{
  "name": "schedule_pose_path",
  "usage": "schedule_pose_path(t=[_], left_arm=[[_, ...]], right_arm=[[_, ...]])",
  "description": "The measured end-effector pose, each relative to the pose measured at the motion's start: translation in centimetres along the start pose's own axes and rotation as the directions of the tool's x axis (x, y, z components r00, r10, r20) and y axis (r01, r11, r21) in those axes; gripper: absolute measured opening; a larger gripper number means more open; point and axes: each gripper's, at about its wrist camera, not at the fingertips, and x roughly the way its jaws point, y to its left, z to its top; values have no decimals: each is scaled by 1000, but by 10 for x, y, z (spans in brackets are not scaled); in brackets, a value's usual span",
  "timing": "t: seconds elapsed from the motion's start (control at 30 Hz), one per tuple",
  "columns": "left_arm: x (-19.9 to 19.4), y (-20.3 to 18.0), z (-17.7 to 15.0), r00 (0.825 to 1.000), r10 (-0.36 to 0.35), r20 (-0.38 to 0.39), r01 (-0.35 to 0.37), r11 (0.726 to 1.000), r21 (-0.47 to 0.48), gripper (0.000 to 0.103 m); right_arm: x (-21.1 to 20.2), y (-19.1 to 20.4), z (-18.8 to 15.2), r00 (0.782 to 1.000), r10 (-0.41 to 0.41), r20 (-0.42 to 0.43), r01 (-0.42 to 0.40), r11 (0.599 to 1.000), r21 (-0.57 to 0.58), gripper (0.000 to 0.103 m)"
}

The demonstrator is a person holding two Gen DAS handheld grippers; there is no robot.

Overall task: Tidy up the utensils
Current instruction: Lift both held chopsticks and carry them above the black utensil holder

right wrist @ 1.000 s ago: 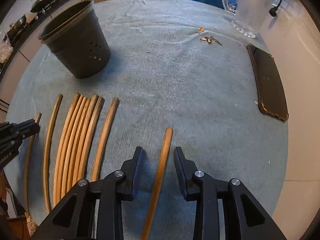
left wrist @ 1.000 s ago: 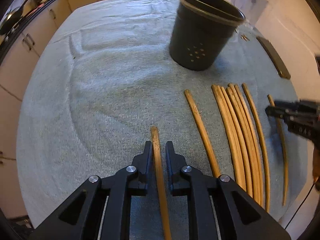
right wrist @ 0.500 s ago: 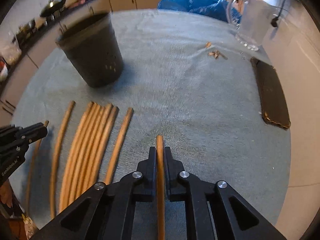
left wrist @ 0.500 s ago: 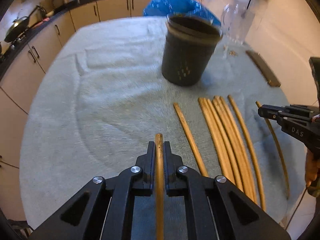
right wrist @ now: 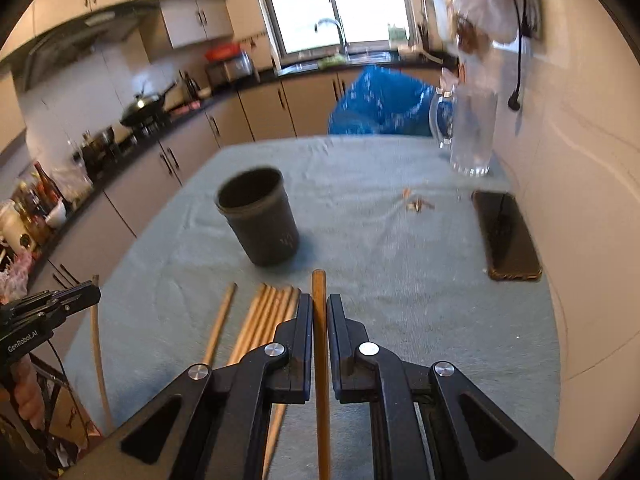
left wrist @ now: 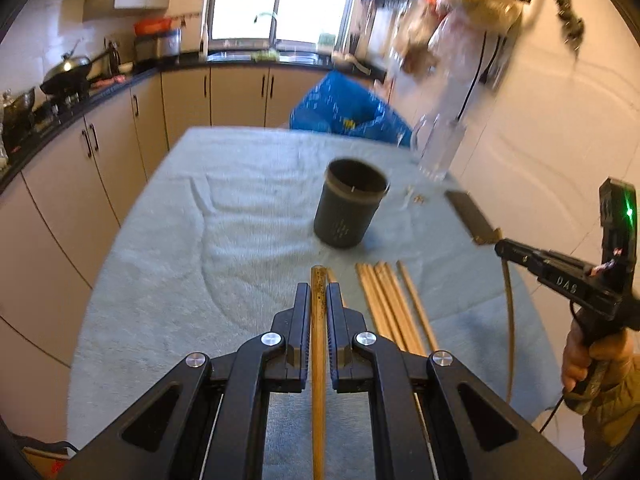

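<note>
left gripper [left wrist: 318, 300] jaws clamped on chopstick [left wrist: 318, 360], right gripper [right wrist: 320, 304] likewise

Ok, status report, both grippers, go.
Left gripper shut on a chopstick. Right gripper shut on another chopstick. Dark holder upright ahead, path clear.

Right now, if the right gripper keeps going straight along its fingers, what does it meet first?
Probably bare towel. The right gripper, shut on a chopstick, points down at open cloth just right of the dark holder; the line seems to pass beside it, though depth is unclear.
</note>
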Motion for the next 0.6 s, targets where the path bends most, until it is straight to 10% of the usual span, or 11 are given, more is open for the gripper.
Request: schedule_pose_path(t=[0.6], left_arm=[[-77,-22,19,961,-43,271,44,999,1,7]], right_arm=[[-47,16,7,973,66,219,-70,998,8,7]])
